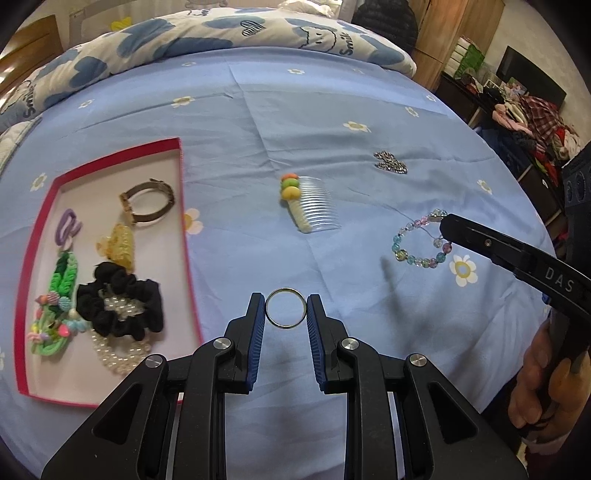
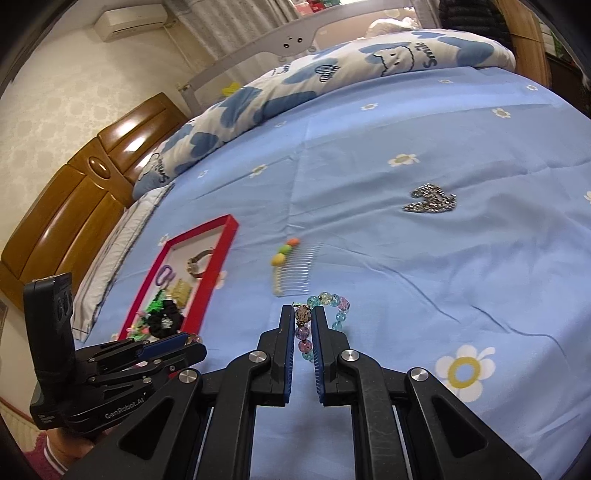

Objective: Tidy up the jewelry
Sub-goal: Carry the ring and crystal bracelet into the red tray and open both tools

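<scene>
A cloud-print quilt [image 1: 229,35] lies bunched beside a wooden headboard [image 2: 74,195].

Home bedroom — bed [image 2: 406,129], wooden headboard [image 2: 74,184]

Black left gripper [image 1: 286,308] has blue-lined jaws and silver screws.

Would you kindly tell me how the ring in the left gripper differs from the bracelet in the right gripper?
The ring is one plain metal band; the beaded bracelet is a string of translucent pastel beads. The ring is much smaller than the bracelet. The ring is pinched across its width; the bracelet is gripped along one side, with the rest of its loop outside the fingers. Both are loops, each held by one gripper.
</scene>
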{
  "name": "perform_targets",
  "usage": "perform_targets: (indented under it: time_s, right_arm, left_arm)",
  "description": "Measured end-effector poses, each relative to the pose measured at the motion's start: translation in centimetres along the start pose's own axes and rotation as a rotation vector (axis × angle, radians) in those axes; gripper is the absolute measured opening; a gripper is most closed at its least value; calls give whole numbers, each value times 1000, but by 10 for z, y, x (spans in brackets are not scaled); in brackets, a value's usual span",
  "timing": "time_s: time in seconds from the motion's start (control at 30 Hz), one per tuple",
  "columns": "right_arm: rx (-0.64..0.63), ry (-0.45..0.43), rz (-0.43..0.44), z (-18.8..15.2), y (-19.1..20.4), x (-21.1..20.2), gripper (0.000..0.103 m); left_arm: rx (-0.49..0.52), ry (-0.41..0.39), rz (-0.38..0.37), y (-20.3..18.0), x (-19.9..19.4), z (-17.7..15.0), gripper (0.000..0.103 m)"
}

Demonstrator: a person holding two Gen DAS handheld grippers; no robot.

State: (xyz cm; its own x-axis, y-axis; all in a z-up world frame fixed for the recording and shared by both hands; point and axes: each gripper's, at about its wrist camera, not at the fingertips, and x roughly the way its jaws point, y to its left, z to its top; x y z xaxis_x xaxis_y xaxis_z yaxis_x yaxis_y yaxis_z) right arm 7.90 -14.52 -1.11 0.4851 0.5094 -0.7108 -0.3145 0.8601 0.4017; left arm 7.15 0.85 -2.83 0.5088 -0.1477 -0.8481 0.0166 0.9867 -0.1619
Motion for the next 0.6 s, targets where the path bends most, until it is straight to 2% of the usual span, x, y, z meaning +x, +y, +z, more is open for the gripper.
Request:
perform_targets:
  time_s: [0.6]
  right_arm:
    - [-89,22,79,4,62,13,9]
  left_arm:
    - [-123,-55,37,60,-33,-13,21]
